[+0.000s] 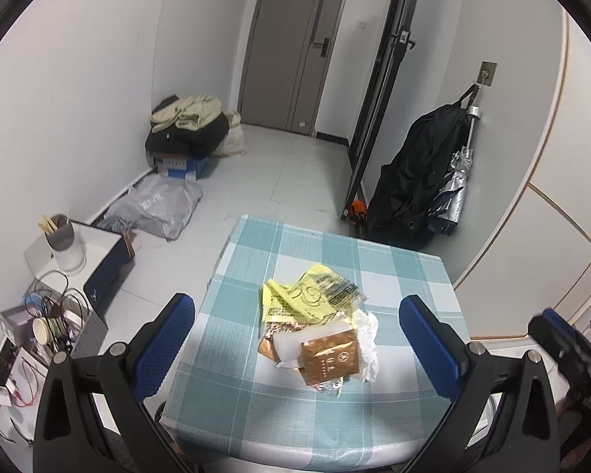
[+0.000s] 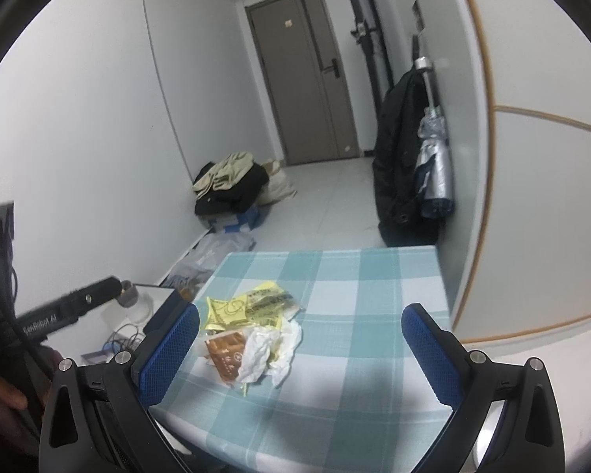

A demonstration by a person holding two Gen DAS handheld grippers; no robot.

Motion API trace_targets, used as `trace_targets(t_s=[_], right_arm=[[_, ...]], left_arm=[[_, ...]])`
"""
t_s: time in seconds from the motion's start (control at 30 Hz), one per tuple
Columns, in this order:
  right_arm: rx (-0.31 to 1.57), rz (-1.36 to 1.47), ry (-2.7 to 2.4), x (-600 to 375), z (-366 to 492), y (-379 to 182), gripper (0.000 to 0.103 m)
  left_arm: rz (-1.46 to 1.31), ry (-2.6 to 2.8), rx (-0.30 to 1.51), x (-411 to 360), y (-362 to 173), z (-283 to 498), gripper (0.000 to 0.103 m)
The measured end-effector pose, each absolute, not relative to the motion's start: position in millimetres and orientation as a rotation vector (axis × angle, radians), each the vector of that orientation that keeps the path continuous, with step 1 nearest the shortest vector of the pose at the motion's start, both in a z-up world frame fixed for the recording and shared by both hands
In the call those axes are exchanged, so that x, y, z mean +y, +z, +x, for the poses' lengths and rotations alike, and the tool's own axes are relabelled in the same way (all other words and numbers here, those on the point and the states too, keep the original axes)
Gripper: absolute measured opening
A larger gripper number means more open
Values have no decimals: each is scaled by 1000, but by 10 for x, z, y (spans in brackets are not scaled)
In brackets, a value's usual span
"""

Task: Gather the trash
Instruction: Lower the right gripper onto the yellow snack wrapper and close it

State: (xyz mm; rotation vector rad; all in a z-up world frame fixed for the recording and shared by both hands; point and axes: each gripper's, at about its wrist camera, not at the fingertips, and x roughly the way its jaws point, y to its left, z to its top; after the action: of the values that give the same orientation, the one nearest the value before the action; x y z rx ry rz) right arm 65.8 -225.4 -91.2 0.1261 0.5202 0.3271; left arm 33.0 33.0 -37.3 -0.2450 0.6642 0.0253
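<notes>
yellow and brown trash on table | between left tongs, apart | right tongs apart, trash left of centre

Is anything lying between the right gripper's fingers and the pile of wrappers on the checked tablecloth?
Nothing: in the right wrist view only bare teal checked tablecloth separates the open right gripper from the pile of yellow, brown and white wrappers.

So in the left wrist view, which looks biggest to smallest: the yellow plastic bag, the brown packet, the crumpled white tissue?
As they appear in that view:
1. yellow plastic bag, spread widest
2. brown packet
3. crumpled white tissue
The last two look close; the tissue is partly hidden under the packet, so their order is unsure.
</notes>
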Motion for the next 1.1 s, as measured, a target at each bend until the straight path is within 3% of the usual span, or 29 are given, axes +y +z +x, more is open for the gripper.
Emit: trace_targets(t_s=[0.33, 0.6, 0.9, 1.0, 1.1], right_arm=[[678, -15, 499, -1756, 1580, -988, 103], [843, -120, 665, -1214, 2211, -1399, 103], [916, -289, 797, -564, 2270, -1803, 102], [902, -375, 798, -387, 2208, -1922, 99], [894, -477, 765, -242, 2155, -2030, 87]], left_arm=[[-385, 11, 795, 721, -809, 547, 102], [-466, 20, 843, 916, -953, 662, 102], [-519, 72, 832, 1182, -1004, 676, 102], [-550, 101, 831, 1277, -1034, 677, 102], [-587, 119, 838, 1357, -1071, 695, 102]])
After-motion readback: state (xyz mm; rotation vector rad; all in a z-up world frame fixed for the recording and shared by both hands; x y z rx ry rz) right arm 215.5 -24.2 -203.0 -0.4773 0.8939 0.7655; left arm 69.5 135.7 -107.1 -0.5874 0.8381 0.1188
